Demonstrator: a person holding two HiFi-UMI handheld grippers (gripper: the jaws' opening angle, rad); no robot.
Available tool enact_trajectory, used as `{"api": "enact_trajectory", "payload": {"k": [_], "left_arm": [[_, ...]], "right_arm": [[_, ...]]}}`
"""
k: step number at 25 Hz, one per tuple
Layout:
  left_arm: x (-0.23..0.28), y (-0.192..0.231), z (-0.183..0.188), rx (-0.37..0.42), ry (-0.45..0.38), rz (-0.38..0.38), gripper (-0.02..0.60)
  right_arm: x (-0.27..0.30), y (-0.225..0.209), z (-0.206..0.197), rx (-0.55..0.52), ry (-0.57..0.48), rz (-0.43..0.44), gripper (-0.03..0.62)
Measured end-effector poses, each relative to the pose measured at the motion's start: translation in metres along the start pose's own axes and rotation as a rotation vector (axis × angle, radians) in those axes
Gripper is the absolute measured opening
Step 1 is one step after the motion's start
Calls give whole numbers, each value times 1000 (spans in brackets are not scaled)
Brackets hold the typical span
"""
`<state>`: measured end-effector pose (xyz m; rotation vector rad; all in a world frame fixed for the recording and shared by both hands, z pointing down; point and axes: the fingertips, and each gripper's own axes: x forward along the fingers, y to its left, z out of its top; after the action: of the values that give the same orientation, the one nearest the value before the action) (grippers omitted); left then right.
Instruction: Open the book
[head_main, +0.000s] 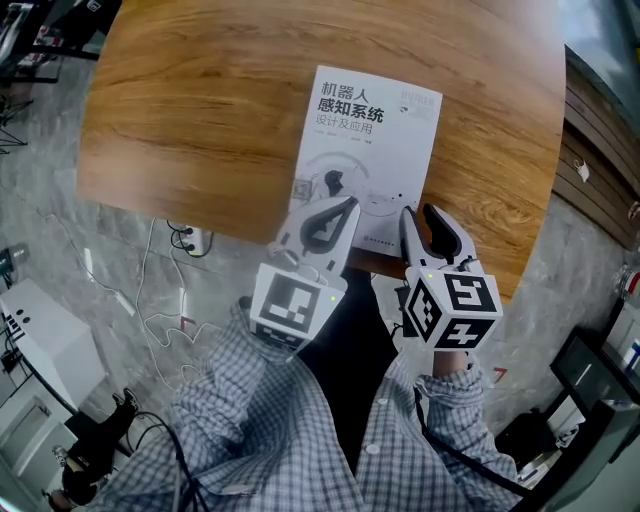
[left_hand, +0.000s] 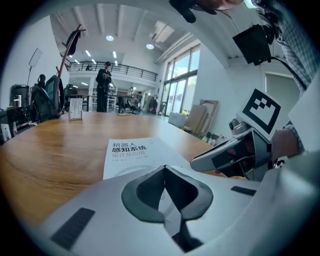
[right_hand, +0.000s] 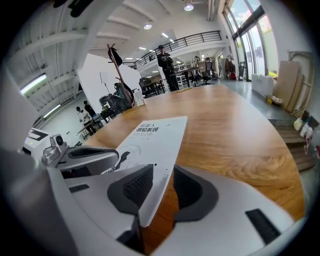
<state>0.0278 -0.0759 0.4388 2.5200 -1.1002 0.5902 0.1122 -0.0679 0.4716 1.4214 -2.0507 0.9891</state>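
Observation:
A closed white book (head_main: 370, 130) with a printed title lies on the round wooden table (head_main: 200, 100), its near end close to the table's front edge. My left gripper (head_main: 352, 203) is shut and empty, and its tips hang over the book's near end. In the left gripper view its jaws (left_hand: 164, 167) meet in front of the book (left_hand: 130, 150). My right gripper (head_main: 416, 210) is open at the book's near right corner. In the right gripper view that corner of the book (right_hand: 160, 135) shows in the gap of the gripper (right_hand: 162, 167), and neither pad presses on it.
The table's front edge (head_main: 380, 262) runs just under both grippers. A power strip (head_main: 195, 238) and cables lie on the floor to the left. A small stand-up sign (left_hand: 75, 108) is at the table's far side, and a person (left_hand: 103, 82) stands beyond it.

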Motion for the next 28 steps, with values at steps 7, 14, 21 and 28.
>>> {"api": "enact_trajectory", "payload": {"k": [7,14,21,28], "left_arm": [[3,-6,-9,41,56,-15,3],[2,-6,-9,22,60,-16,2],[2,-16,-14,198,128,-68,3],[-8,-33,-11,390,194,-77,22]], "right_arm": [[12,-5,-8,161,64,66,110],[11,-6,-8,278,58,107,74],[6,-6,-1,358,33,132,51],[-3,-2,7,401,28,160,44]]}}
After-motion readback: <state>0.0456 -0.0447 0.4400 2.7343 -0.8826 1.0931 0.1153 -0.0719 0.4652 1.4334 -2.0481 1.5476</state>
